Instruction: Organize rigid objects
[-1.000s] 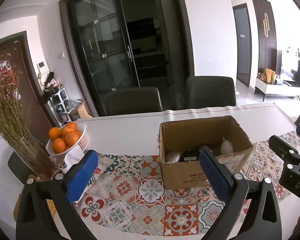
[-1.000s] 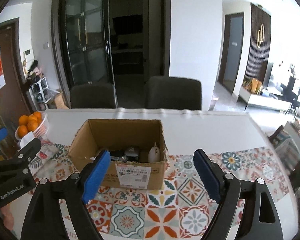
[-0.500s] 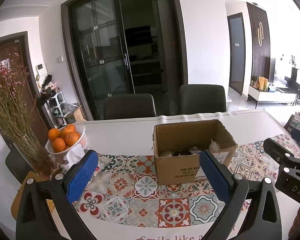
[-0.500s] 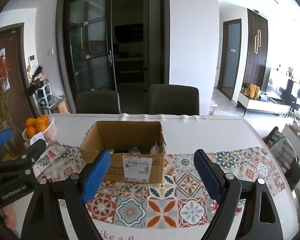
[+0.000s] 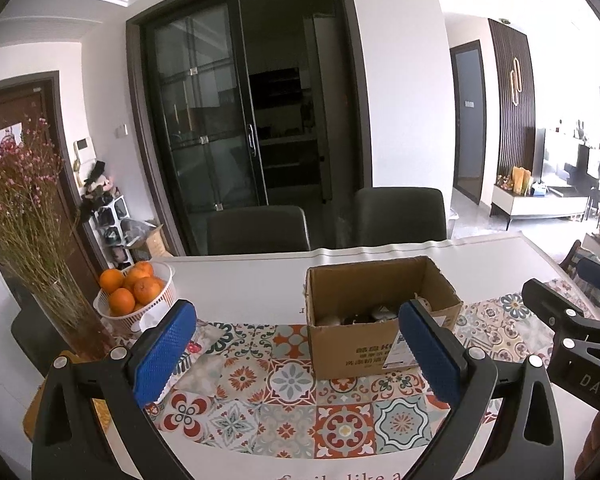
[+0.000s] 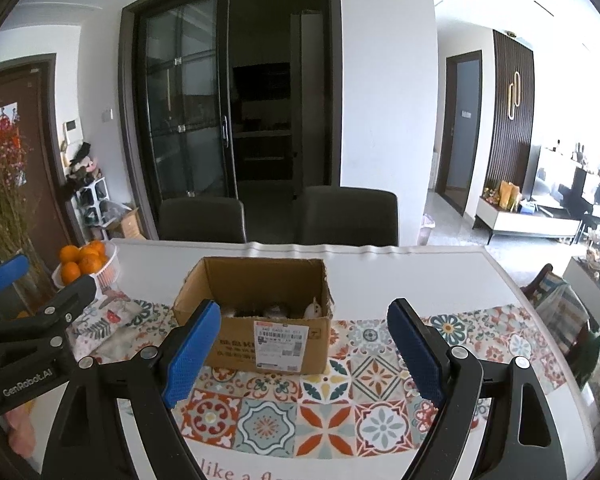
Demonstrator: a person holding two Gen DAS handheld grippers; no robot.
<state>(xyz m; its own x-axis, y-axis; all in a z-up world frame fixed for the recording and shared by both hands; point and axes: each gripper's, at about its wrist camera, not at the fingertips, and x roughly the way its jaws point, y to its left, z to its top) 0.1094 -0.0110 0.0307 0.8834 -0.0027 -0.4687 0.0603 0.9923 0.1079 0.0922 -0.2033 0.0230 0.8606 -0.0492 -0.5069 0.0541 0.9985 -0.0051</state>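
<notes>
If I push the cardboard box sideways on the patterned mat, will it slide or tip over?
The cardboard box would probably slide: it looks wider than tall and sits flat on the patterned mat. Its open top may let the thin walls flex. The small objects lying low inside probably add little weight.

A cardboard box (image 6: 252,320) sits on the tiled mat (image 6: 332,400) mid-surface, small items (image 6: 276,310) inside it. Far left, a basket of oranges (image 5: 134,294) stands beside a vase of dried flowers (image 5: 32,240). Two chairs (image 6: 348,216) stand behind the surface (image 6: 400,276).
</notes>
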